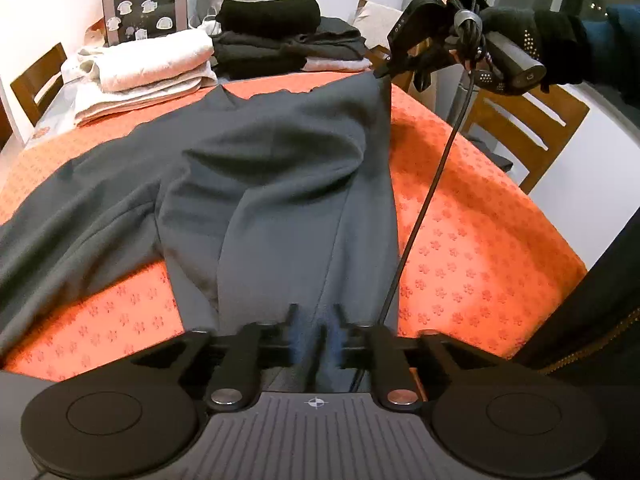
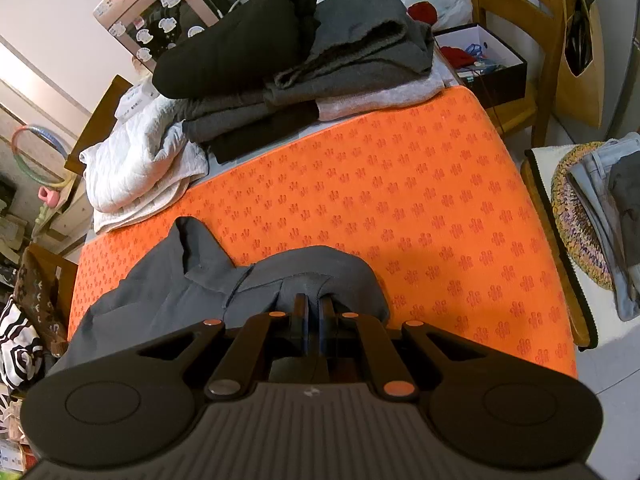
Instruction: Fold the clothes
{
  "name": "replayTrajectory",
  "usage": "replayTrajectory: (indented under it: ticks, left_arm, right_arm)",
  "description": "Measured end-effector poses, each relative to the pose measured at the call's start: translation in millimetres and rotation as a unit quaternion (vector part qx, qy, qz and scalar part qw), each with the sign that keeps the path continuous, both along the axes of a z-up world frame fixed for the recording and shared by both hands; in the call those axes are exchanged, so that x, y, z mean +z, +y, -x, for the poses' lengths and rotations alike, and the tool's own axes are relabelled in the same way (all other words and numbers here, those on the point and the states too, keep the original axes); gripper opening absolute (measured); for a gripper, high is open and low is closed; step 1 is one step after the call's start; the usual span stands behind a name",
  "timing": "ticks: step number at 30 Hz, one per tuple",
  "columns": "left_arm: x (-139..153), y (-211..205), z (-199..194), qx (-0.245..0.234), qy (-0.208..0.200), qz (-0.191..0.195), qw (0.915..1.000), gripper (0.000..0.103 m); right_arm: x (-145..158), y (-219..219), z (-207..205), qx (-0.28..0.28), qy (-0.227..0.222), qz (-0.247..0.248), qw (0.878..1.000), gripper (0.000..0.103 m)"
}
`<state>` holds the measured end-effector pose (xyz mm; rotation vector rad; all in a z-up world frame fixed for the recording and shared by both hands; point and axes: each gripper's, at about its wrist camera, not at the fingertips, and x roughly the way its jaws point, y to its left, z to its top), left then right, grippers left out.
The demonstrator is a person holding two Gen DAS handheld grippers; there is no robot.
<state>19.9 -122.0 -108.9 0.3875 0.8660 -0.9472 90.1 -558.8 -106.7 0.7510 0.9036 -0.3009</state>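
Both claws are pinched nearly closed on the same dark grey garment point(image 1: 256, 168), which lies spread across the orange-covered counter point(image 1: 480, 208). The left claw point(image 1: 316, 320) grips the near hem, its fingers close together with cloth bunched between them. The right claw point(image 2: 314, 304), held by a gloved hand point(image 1: 516, 44), clamps the far corner of the garment and lifts it slightly off the counter. Folded clothes point(image 2: 288, 72) sit stacked at the counter's far end.
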Motion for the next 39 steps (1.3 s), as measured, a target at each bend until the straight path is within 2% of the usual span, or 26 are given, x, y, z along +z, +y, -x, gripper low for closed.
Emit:
replayTrajectory:
  ticks: [4, 7, 8, 9, 10, 11, 19, 21, 24, 28, 30, 36, 39]
  left_arm:
    - [-10, -5, 0, -0.014, 0.002, -0.019, 0.9997, 0.040]
    - [-25, -7, 0, -0.008, -0.004, -0.043, 0.9990, 0.040]
    - [-23, -7, 2, -0.001, -0.010, -0.043, 0.9990, 0.035]
    - [-18, -7, 7, 0.008, -0.017, -0.041, 0.9990, 0.026]
    - [-14, -6, 11, 0.016, -0.024, -0.038, 0.9989, 0.011]
    - [-9, -6, 15, 0.024, -0.031, -0.035, 0.9986, 0.008]
    - [27, -2, 47, 0.092, -0.086, -0.011, 0.9920, 0.006]
    - [44, -3, 61, 0.120, -0.095, 0.000, 0.9882, 0.006]
    - [69, -8, 86, 0.178, -0.111, 0.006, 0.9778, 0.006]
    - [94, -28, 121, 0.230, -0.133, -0.003, 0.9642, 0.005]
    - [97, -48, 139, 0.233, -0.134, -0.013, 0.9631, 0.005]
    - [81, -116, 183, 0.233, -0.083, -0.019, 0.9688, 0.005]
    - [67, -144, 188, 0.231, -0.058, -0.016, 0.9711, 0.006]
  right_arm:
    - [-1, 0, 1, 0.001, -0.002, -0.001, 1.000, 0.006]
    - [-1, 0, 0, 0.004, -0.001, 0.000, 1.000, 0.006]
    - [-1, 0, -1, 0.006, -0.001, 0.000, 1.000, 0.006]
    - [0, -1, -1, 0.009, -0.002, 0.000, 1.000, 0.006]
    - [1, -1, -1, 0.012, -0.002, 0.000, 1.000, 0.005]
    - [2, -1, -2, 0.017, -0.003, 0.000, 1.000, 0.005]
    - [16, -18, -4, 0.061, -0.029, -0.023, 0.997, 0.004]
    - [20, -27, -5, 0.077, -0.039, -0.034, 0.996, 0.004]
    - [26, -40, -7, 0.100, -0.053, -0.050, 0.992, 0.004]
    - [33, -53, -12, 0.139, -0.079, -0.087, 0.983, 0.004]
    - [40, -57, -14, 0.158, -0.095, -0.092, 0.979, 0.004]
    - [64, -82, -13, 0.193, -0.128, -0.095, 0.968, 0.004]
    - [62, -94, -13, 0.203, -0.118, -0.069, 0.970, 0.004]
